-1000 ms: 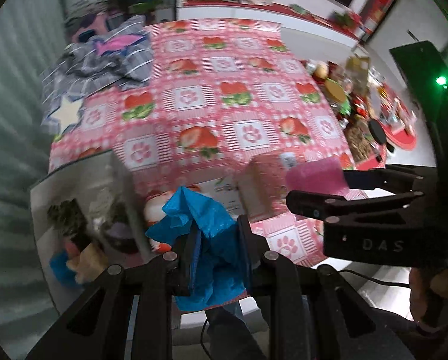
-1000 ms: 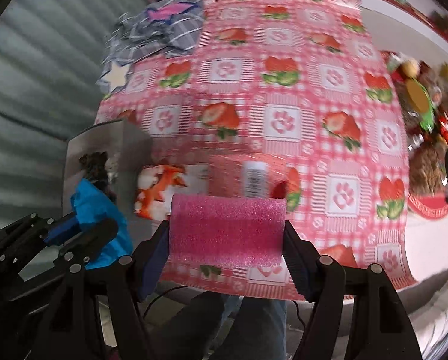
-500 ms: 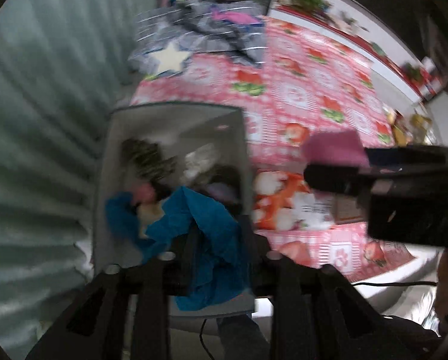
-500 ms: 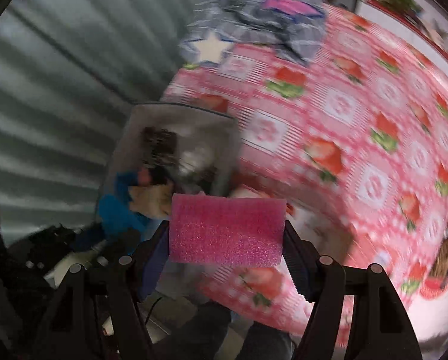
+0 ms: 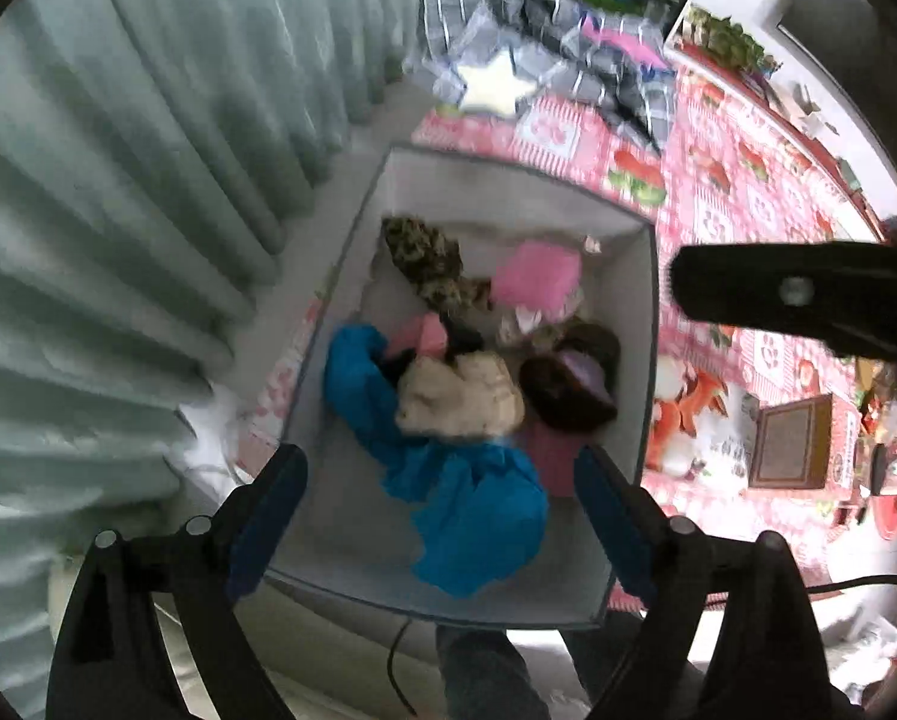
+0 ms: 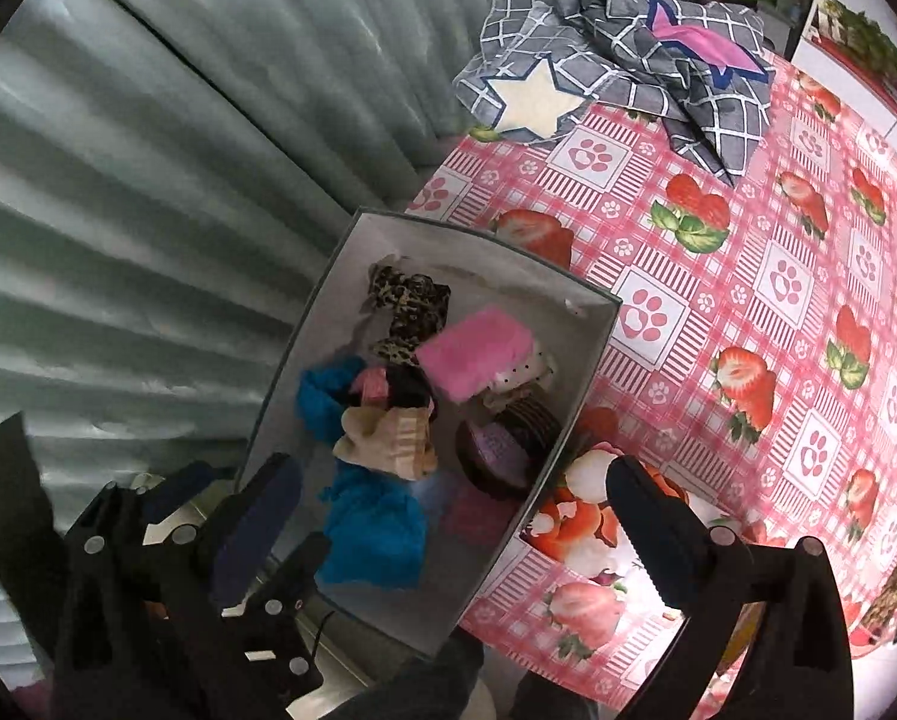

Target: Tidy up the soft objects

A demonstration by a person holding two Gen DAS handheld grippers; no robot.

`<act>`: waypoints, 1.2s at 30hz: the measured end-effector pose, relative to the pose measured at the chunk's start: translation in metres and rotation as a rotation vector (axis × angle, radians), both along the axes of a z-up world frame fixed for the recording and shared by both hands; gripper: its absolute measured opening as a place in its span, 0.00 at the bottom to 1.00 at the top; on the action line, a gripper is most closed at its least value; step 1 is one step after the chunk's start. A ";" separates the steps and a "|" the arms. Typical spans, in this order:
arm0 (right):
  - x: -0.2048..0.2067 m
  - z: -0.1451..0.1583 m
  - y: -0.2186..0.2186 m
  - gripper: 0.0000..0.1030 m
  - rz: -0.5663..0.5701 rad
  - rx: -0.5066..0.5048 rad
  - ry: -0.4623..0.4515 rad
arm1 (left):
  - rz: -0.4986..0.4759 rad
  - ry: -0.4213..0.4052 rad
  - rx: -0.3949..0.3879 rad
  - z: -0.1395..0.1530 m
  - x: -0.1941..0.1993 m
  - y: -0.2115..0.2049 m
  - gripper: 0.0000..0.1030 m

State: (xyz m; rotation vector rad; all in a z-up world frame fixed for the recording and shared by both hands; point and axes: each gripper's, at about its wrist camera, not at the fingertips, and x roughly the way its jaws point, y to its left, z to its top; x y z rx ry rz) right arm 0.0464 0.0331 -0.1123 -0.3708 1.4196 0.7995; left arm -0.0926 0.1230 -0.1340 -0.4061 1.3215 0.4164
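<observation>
A grey open box (image 5: 508, 177) (image 6: 472, 234) stands at the table's left front corner and holds several soft items. The blue cloth (image 5: 478, 516) (image 6: 376, 540) lies at the box's near end. The pink sponge (image 5: 538, 279) (image 6: 475, 351) lies toward its far end, on other items. My left gripper (image 5: 442, 516) is open and empty just above the blue cloth. My right gripper (image 6: 454, 516) is open and empty above the box's near right side; one of its fingers (image 5: 796, 294) shows in the left wrist view.
A pink strawberry tablecloth (image 6: 748, 276) covers the table. A grey checked cloth with a white star (image 6: 616, 78) lies at the far left. A fox-print packet (image 6: 586, 528) and a brown flat box (image 5: 793, 450) lie right of the box. A corrugated metal wall (image 6: 178, 180) is at left.
Both grippers opened over the box. The blue cloth dropped from the left gripper and the pink sponge from the right one; both now lie in the box.
</observation>
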 end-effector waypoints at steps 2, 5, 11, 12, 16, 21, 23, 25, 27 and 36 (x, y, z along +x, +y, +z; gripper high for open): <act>-0.003 0.000 0.003 1.00 0.018 -0.030 -0.024 | 0.003 0.033 0.020 -0.006 -0.002 0.002 0.89; -0.007 0.001 0.005 1.00 0.038 -0.044 -0.037 | 0.009 0.049 0.038 -0.009 -0.007 0.001 0.90; -0.011 0.000 0.011 1.00 0.069 -0.077 -0.064 | 0.037 0.045 0.041 -0.009 -0.010 0.007 0.90; -0.011 0.000 0.012 1.00 0.073 -0.082 -0.070 | 0.039 0.044 0.046 -0.008 -0.009 0.008 0.90; -0.015 0.003 0.017 1.00 0.101 -0.109 -0.125 | 0.050 0.040 0.058 -0.005 -0.011 0.010 0.90; -0.018 0.002 0.022 1.00 0.128 -0.130 -0.153 | 0.046 0.042 0.057 -0.005 -0.012 0.010 0.90; -0.019 0.001 0.022 1.00 0.132 -0.136 -0.151 | 0.046 0.039 0.053 -0.005 -0.012 0.009 0.90; -0.020 0.000 0.022 1.00 0.133 -0.136 -0.148 | 0.044 0.036 0.053 -0.004 -0.012 0.009 0.90; -0.021 0.000 0.021 1.00 0.134 -0.137 -0.147 | 0.043 0.035 0.053 -0.003 -0.012 0.008 0.90; -0.024 0.001 0.017 1.00 0.128 -0.136 -0.147 | 0.038 0.036 0.052 -0.002 -0.012 0.005 0.90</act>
